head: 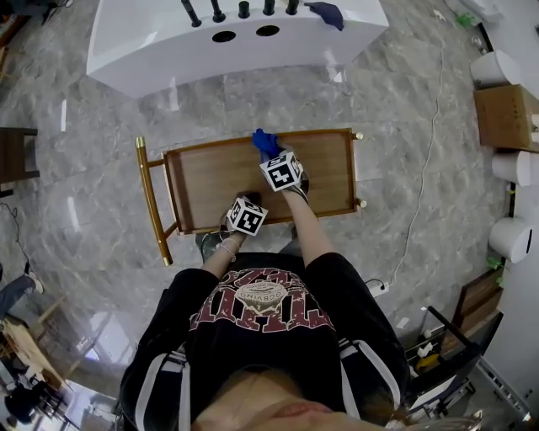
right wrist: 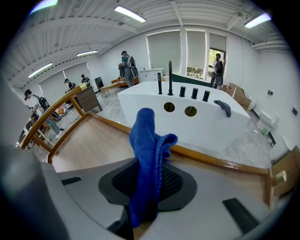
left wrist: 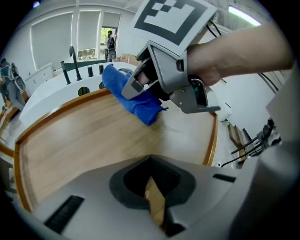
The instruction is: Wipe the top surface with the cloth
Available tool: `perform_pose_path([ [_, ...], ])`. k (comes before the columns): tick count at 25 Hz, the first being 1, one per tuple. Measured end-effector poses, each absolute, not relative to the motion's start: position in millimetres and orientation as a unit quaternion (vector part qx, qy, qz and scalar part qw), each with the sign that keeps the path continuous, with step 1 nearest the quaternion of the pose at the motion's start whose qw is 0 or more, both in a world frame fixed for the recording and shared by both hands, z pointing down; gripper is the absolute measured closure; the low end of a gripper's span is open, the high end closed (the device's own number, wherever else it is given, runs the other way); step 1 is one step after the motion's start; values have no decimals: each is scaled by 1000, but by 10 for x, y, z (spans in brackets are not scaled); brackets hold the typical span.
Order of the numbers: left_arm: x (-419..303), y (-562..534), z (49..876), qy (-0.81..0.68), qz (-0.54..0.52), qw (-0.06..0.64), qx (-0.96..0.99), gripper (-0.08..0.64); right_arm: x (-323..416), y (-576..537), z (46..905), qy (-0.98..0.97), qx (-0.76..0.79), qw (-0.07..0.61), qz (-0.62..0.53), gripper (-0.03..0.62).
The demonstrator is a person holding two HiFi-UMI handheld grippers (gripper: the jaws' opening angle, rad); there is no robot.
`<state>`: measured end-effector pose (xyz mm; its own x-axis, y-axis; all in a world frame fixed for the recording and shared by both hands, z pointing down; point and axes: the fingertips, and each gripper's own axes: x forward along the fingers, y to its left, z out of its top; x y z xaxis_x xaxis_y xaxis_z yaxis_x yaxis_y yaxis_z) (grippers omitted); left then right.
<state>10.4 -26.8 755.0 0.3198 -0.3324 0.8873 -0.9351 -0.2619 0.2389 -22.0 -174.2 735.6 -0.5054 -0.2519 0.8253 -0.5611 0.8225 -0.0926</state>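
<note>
Person: seen from above in the head view, in a dark printed shirt, one arm reaching forward over the desk.
Left tongs (left wrist: 151,164): clenched, with nothing between them – only a thin slit that shows the wood under it. They are over the near part of the desk; I cannot tell if they touch it.
Right tongs (left wrist: 137,87): further out than the left ones, grasping the cloth, which fills the space between the two jaws.
Cloth (right wrist: 145,140): blue and folded, it sticks out past the tips of the right tongs. It is close to the far rim of the desk, and its lower end seems to rest on the wooden top.
Desk (head: 210,181): a light wooden top with a raised rim all around, carried in a golden frame with a handle bar (head: 152,198) at its left end.
Floor (head: 101,168): grey marble tiles, shiny.
White counter (head: 168,50): beyond the desk and apart from it – with two round holes, a row of black taps (head: 217,10), and a second dark blue cloth (head: 327,13) lying at its right end.
</note>
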Motion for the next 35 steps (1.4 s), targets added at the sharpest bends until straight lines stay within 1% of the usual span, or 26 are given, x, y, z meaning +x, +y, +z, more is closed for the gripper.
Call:
perform_pose_path([
  [4, 91, -306, 7583, -447, 354, 431, 699, 511, -130, -1819, 7378, -849, 243, 434, 181, 503],
  [8, 107, -286, 7587, -428, 379, 413, 709, 511, -33, -1880, 7385, -846, 252, 434, 183, 503],
  [13, 92, -303, 7598, -442, 372, 435, 691, 511, 99, -1964, 7383, -842, 259, 436, 183, 503],
  [25, 92, -329, 7601, -441, 384, 425, 691, 511, 659, -2260, 7388, -824, 313, 425, 205, 503],
  [28, 108, -334, 7595, -438, 382, 431, 690, 511, 758, -2334, 7400, -825, 321, 419, 204, 503],
  [35, 87, -283, 7596, -435, 380, 448, 683, 511, 984, -2385, 7375, -815, 333, 427, 207, 503],
])
